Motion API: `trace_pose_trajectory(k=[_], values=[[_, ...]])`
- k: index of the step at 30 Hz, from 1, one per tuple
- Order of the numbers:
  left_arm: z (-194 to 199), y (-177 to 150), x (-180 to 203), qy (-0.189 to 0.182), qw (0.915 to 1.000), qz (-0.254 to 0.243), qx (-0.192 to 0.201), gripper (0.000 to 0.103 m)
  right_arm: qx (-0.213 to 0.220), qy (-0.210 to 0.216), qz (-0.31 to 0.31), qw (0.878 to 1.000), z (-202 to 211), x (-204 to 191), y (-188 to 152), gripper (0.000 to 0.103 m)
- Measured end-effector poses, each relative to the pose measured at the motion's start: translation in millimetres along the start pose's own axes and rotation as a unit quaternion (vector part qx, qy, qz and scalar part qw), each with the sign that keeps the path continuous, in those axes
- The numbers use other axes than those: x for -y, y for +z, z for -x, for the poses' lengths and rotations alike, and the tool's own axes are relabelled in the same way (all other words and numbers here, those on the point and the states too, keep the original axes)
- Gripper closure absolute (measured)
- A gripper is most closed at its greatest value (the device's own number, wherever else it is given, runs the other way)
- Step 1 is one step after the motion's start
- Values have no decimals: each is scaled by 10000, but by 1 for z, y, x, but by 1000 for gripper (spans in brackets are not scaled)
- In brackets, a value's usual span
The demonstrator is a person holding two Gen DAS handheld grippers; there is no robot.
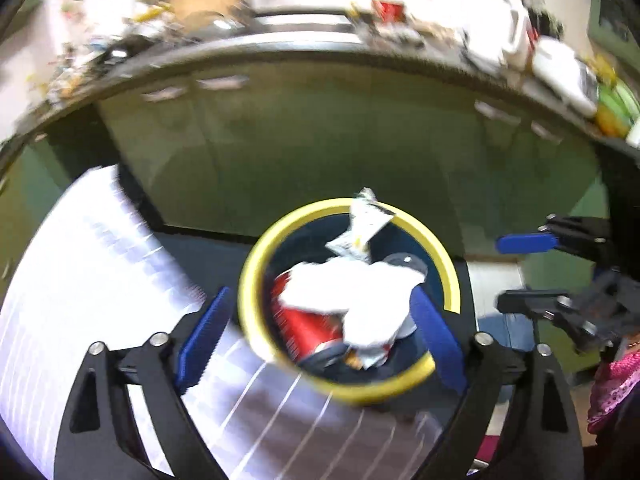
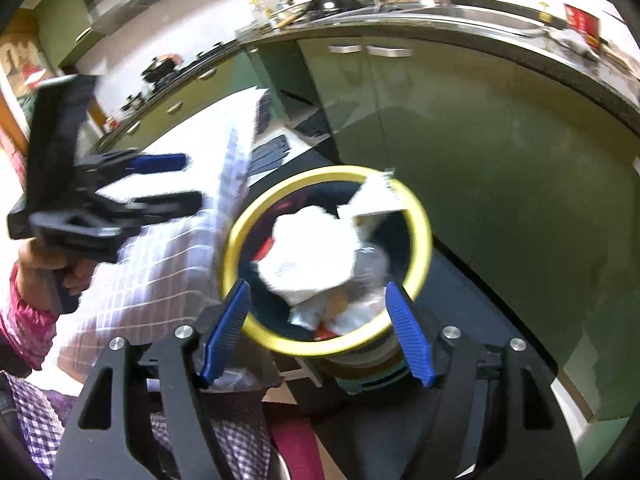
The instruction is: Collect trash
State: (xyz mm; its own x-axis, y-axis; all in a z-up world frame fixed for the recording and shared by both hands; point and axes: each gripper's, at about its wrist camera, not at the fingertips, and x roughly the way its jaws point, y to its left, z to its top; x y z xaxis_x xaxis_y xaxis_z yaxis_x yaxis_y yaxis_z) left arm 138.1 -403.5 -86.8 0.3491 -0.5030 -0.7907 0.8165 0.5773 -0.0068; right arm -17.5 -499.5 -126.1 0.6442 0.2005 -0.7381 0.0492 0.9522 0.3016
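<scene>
A round bin with a yellow rim [image 1: 249, 280] [image 2: 421, 216] stands below both grippers, in front of the green cabinets. Inside lie a crumpled white paper [image 1: 360, 296] [image 2: 308, 252], a red can [image 1: 308, 326] and a silvery wrapper [image 1: 366, 224] [image 2: 376, 200] that leans on the far rim. My left gripper [image 1: 320, 338] hangs over the bin's near side, jaws wide and touching nothing. My right gripper [image 2: 316, 334] is also open above the near rim, empty. Each gripper shows in the other's view: the right gripper [image 1: 524, 272] beside the bin, the left gripper [image 2: 168, 186] over the cloth.
A white and purple checked cloth [image 1: 80, 280] [image 2: 168, 264] covers the table left of the bin. Green cabinet doors [image 1: 320, 128] [image 2: 480, 160] rise behind it under a cluttered countertop [image 1: 280, 46]. A pink sleeve [image 2: 28, 320] and a hand hold the left gripper.
</scene>
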Motion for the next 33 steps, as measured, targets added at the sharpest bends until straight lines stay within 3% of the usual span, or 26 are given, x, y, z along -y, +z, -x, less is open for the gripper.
trace_pose_trajectory(k=[3, 7, 9, 13, 17, 19, 25, 33], values=[[55, -38, -20, 515, 9969, 392, 453, 6, 2, 183, 179, 9997, -5, -23, -1, 35], [128, -99, -55, 1586, 9771, 1003, 1007, 5, 115, 428, 509, 9977, -9, -67, -1, 32], [163, -130, -70, 2148, 9594, 1362, 1215, 5, 236, 505, 624, 9965, -7, -84, -1, 30], [217, -185, -93, 2728, 9296, 1979, 1491, 5, 606, 548, 813, 9933, 5, -120, -3, 16], [260, -234, -105, 3336, 8971, 2437, 1567, 5, 1105, 231, 868, 9898, 25, -142, -7, 7], [272, -250, -106, 3492, 8866, 2576, 1603, 5, 1320, 12, 923, 9869, 34, -151, -9, 7], [298, -280, -107, 3328, 8729, 3012, 1909, 5, 1755, -531, 1092, 9770, 52, -168, -21, 7], [309, -286, -75, 3419, 8729, 2849, 1998, 5, 1945, -676, 1341, 9693, 57, -180, -30, 7]])
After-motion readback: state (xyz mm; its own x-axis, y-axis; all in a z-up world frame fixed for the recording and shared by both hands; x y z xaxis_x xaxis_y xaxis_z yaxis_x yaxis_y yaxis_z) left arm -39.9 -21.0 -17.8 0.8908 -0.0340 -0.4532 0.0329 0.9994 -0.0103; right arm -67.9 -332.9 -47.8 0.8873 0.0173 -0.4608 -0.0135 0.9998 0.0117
